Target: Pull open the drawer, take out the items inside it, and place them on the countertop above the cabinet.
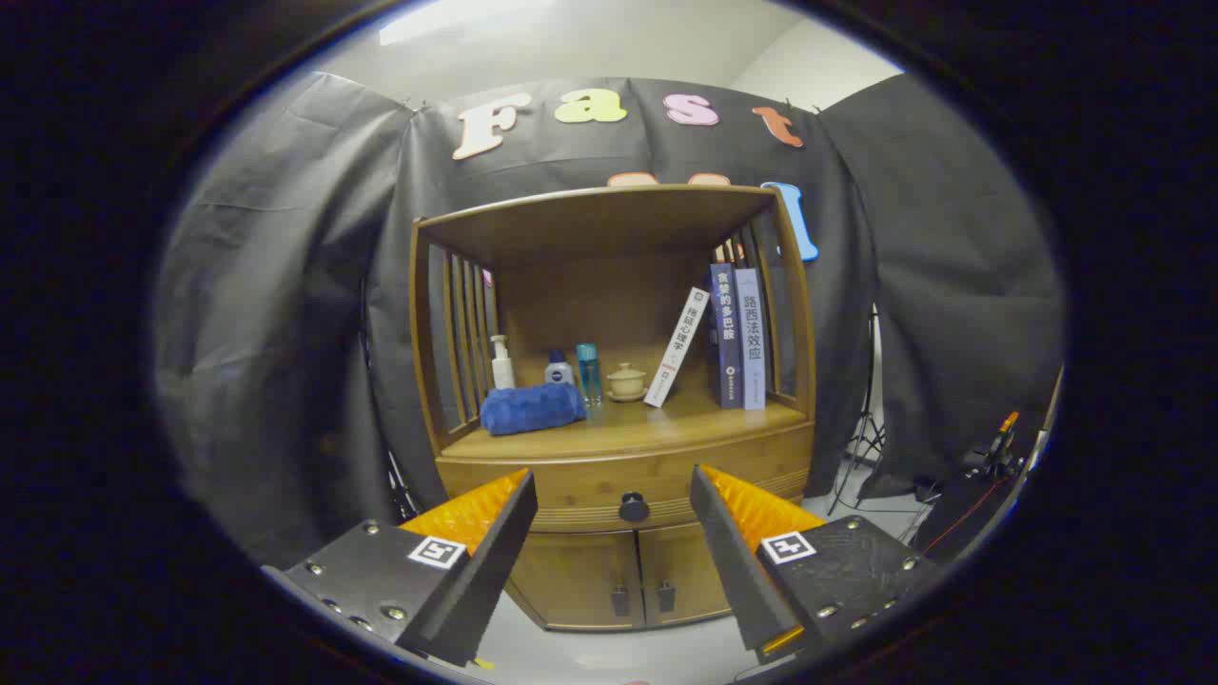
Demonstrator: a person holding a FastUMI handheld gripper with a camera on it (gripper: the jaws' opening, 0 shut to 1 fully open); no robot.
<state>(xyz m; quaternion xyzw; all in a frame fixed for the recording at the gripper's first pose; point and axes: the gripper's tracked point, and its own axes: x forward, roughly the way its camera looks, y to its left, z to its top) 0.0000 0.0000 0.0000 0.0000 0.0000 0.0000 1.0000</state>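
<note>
I read the scene from the gripper view, left to right. The gripper point(614, 495) is spread wide; its fingers point(481, 542) hold nothing and touch nothing. The wooden cabinet point(614, 571) stands beyond the fingers, apart from them, against the black cloth wall point(276, 333).

Countertop point(628, 430), under the upper shelf roof, from the left:
- A white pump bottle point(501, 363) stands upright near the slatted left side.
- A rolled blue towel point(531, 408) lies in front of the pump bottle, at the front edge of the countertop.
- A small bottle with a dark blue cap point(559, 368) stands just behind the towel.
- A slim clear teal bottle point(588, 373) stands upright just beside it.
- A small lidded beige cup point(626, 381) sits near the middle.
- A white book point(677, 347) leans to the right, its top toward the upright books.
- A dark blue book point(726, 336) and a pale blue book point(751, 338) stand upright, touching, against the slatted right side.

The drawer point(571, 480) sits directly below the countertop and is closed. Its round dark knob point(634, 507) shows between the fingers, beyond their tips. The drawer contents are hidden. Below the drawer, two cabinet doors point(623, 571) are shut, each with a small dark handle.

To the right of the cabinet, a tripod stand point(864, 428) rests on the floor beside the cloth.
</note>
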